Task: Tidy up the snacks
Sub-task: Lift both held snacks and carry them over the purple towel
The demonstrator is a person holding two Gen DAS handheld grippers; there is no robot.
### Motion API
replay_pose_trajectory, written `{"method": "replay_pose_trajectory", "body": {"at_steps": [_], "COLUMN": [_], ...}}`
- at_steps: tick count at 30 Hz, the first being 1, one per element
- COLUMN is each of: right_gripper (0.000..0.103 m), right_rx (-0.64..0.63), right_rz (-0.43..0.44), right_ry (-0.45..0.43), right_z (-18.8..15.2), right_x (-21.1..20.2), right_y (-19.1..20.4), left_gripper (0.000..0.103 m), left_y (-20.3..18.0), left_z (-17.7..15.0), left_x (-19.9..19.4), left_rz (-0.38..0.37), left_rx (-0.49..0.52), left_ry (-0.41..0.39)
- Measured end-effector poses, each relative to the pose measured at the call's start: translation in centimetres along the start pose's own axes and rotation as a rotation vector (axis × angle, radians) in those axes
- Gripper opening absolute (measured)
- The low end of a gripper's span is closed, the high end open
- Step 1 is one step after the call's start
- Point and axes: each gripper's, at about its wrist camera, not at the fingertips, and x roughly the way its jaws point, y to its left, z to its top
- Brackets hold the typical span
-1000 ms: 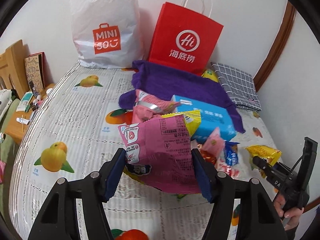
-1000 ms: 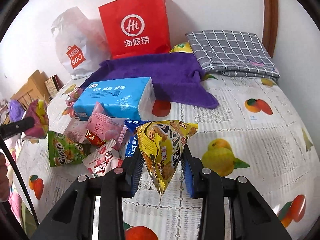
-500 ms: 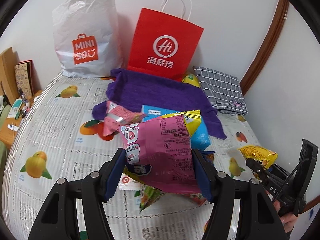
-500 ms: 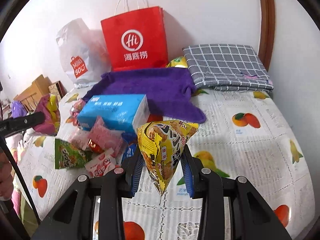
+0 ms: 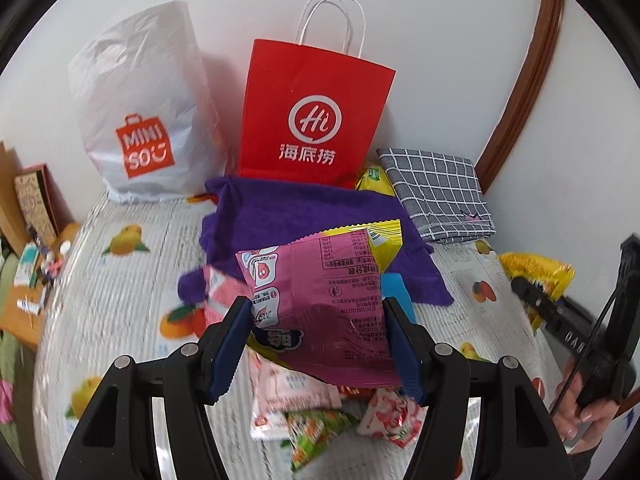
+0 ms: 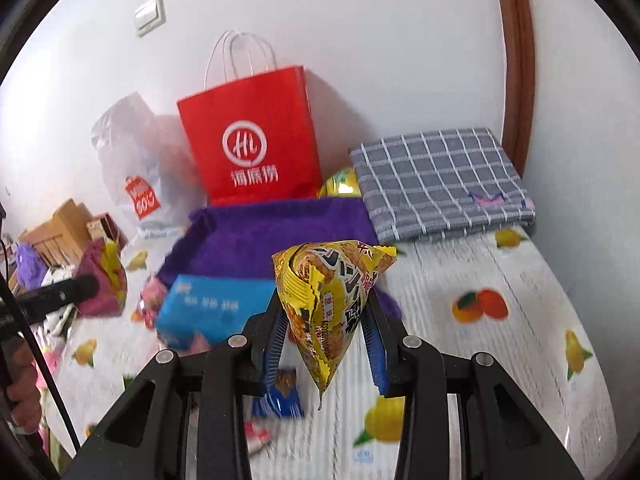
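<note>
My left gripper (image 5: 316,344) is shut on a pink and yellow snack bag (image 5: 324,300) and holds it above the bed, facing a red paper bag (image 5: 312,116). My right gripper (image 6: 326,344) is shut on a yellow triangular snack packet (image 6: 328,304), also lifted; it shows at the right of the left wrist view (image 5: 536,276). The pink bag shows at the left of the right wrist view (image 6: 102,280). Loose snack packets (image 5: 320,408) lie on the bed under the left gripper. The red paper bag (image 6: 256,140) stands upright against the wall.
A white plastic bag (image 5: 140,116) stands left of the red bag. A purple towel (image 5: 304,216), a blue tissue pack (image 6: 212,308) and a folded grey checked cloth (image 6: 436,180) lie on the fruit-print bedcover (image 6: 500,360). A wooden shelf with clutter (image 5: 24,240) stands at left.
Both grippers have risen and moved toward the red and white bags, each still holding its snack. The loose snacks and tissue pack now sit lower and closer in view.
</note>
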Motion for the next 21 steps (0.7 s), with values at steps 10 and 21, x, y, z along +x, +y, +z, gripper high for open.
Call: {"method": "replay_pose_trajectory", "body": {"at_steps": [10, 21], "right_gripper": [0.036, 0.036], "right_rx": [0.003, -0.047], "right_rz": [0.001, 0.058], "right_ry": [-0.045, -0.029], "right_z": [5.2, 8.9], "right_x": [2.7, 6.2], "right_y": [1.9, 3.8], "left_gripper": [0.064, 0.064], "left_y": [1.7, 2.7], "left_z": [4.5, 7.7], "left_x": [2.2, 5.0], "left_rz": [0.011, 0.005], "left_rx": [0.053, 0.046], "left_ry": [0.01, 0.007]}}
